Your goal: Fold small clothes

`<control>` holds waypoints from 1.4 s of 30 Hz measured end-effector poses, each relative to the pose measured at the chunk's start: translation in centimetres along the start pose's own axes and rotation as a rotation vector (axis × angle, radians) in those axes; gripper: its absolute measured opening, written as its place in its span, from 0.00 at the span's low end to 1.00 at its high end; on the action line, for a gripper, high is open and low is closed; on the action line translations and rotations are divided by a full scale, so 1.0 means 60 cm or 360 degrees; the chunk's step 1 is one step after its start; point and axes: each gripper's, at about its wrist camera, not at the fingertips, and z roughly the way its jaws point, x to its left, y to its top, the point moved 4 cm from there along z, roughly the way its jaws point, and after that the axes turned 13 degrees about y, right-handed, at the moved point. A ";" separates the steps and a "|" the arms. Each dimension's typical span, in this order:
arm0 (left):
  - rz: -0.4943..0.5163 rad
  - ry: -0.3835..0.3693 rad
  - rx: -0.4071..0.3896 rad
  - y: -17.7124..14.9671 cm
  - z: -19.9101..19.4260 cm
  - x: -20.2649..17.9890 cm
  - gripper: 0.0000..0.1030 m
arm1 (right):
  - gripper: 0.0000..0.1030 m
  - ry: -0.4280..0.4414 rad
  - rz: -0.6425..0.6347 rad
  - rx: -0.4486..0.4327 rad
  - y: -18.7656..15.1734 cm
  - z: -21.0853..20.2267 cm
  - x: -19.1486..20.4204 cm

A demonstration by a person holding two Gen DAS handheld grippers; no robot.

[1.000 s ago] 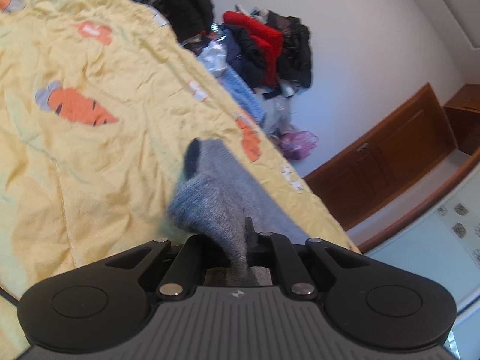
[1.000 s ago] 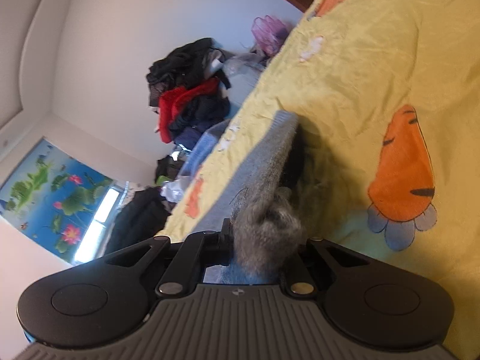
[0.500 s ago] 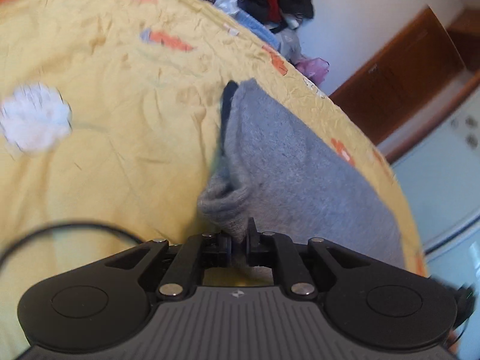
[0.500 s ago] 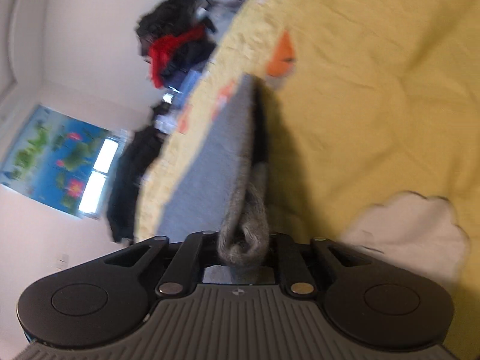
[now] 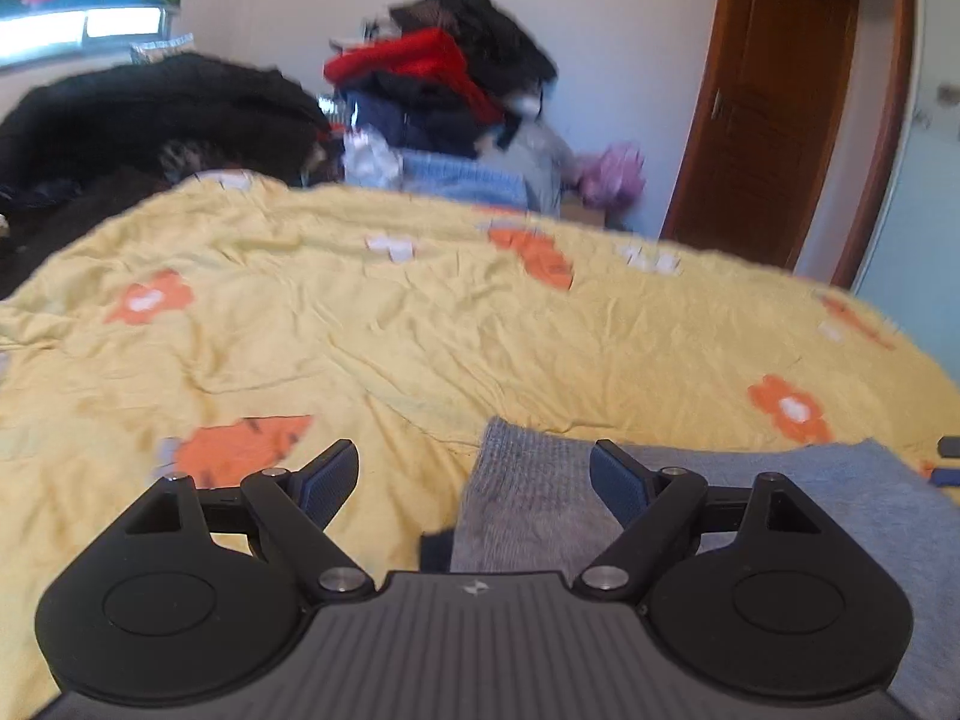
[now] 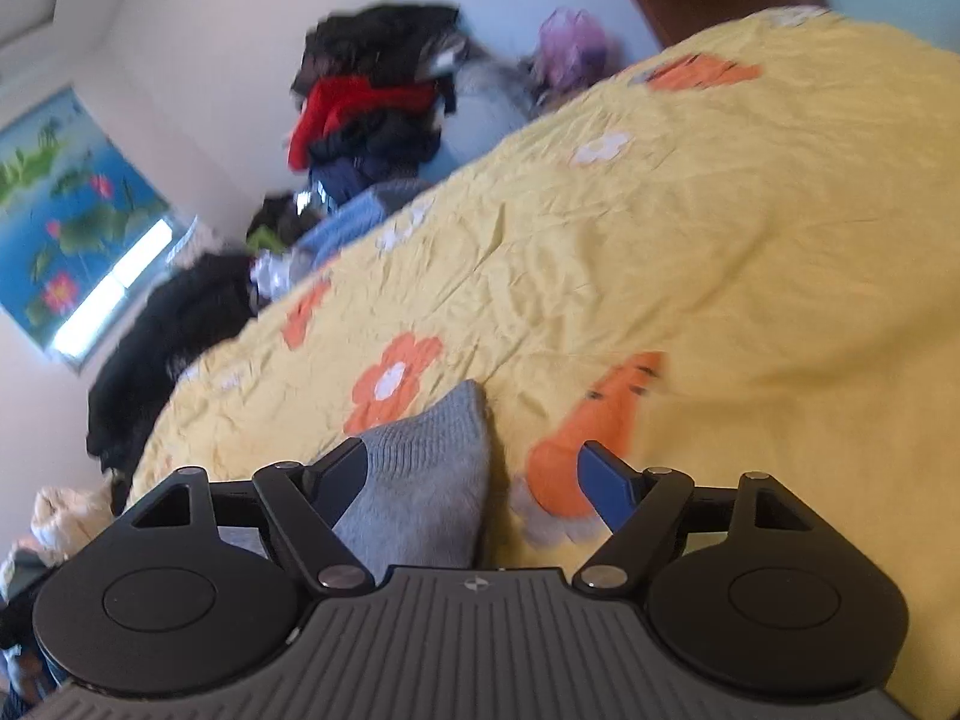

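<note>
Grey knit garment (image 5: pixel 540 498) is lying flat on the yellow bedspread (image 5: pixel 420 330), right at the near edge of both wrist views, so it sits just in front of and under both claws. Honestly can't tell what it is exactly, small sweater or something similar.

Its long axis looks to run side to side between the two hands. In the left wrist view it stretches from the gap between the jaws off to the right. In the right wrist view one pointed corner (image 6: pixel 462 408) pokes up and away, and the rest runs off to the lower left. So each hand is at one end, neither clearly nearer.

Left gripper (image 5: pixel 474 474) has its jaws swinging open, wide apart. The knit's ribbed edge lies between them, but the pads aren't pressing on it. Right gripper (image 6: pixel 474 468) is the same deal: jaws opening, grey corner by the left finger (image 6: pixel 345 468), nothing pinched.

My guess is a fold just got laid down, and the next grab depends on which edge gets picked. There's a big clothes pile (image 5: pixel 444 96) by the far wall too.
</note>
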 end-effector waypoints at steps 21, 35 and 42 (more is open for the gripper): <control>0.0211 0.0216 0.0135 -0.017 0.079 -0.007 0.04 | 0.13 0.0101 -0.0117 0.0026 0.050 0.097 0.009; -0.0206 0.0033 0.0225 -0.111 -0.103 0.087 0.54 | 0.64 0.0209 -0.0376 -0.0029 -0.045 -0.010 0.129; -0.0127 -0.0027 0.0313 -0.151 -0.113 0.050 0.33 | 0.63 0.0039 -0.0546 0.0086 -0.115 0.057 0.128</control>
